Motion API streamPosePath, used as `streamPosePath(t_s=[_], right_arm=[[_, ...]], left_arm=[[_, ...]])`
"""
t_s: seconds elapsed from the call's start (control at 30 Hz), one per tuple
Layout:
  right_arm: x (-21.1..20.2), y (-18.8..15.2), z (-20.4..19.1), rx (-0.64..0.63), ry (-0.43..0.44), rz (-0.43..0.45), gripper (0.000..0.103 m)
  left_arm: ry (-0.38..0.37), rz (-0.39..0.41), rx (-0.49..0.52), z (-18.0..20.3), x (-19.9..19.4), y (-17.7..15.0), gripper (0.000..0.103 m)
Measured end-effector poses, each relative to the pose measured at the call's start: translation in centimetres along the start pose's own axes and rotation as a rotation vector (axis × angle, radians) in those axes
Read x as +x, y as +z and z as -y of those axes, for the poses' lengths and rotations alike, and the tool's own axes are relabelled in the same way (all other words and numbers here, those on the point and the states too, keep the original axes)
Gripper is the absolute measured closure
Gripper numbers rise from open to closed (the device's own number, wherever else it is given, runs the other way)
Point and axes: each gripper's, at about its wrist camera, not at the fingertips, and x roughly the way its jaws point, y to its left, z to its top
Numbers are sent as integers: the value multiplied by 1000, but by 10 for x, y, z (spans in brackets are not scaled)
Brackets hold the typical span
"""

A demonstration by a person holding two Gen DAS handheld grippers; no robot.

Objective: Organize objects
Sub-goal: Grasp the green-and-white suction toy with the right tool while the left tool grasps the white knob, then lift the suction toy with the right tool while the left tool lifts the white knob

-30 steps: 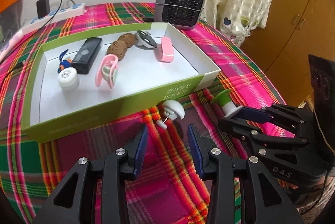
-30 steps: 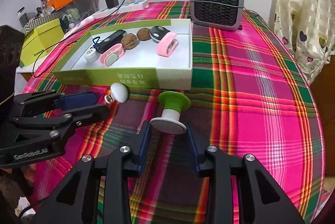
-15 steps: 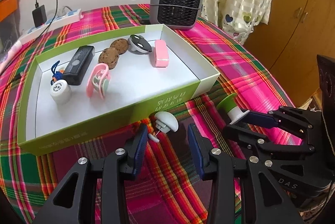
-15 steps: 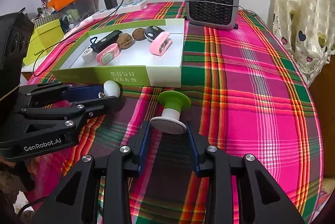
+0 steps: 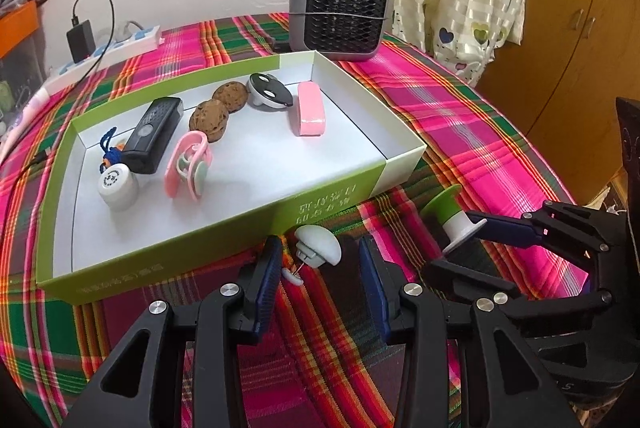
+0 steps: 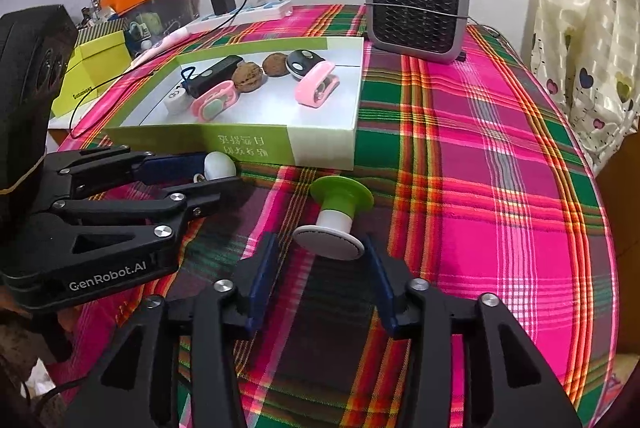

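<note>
Fingers [image 6: 378, 280] on my right have just been opening, now spread either side of the green-and-white spool [image 6: 334, 218] lying tilted on the plaid desk [image 6: 480, 188] before the green box [image 6: 248, 144], while my left fingers [image 5: 268, 280] stand parted around the white knob [image 5: 318, 246], not pinching it.
</note>
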Motion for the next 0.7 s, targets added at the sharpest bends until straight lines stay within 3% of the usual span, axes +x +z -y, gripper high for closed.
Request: streamPosePath(t_s=[0.17,0.4,0.7], right_arm=[[3,3,4,11,-16,6,55],[6,8,7,10,-40,8,55],[8,10,5,0,-61,7,55]], left_arm=[[9,3,0,1,1,0,66],[29,10,0,-1,1,0,75],[34,15,4,-2,0,0,76]])
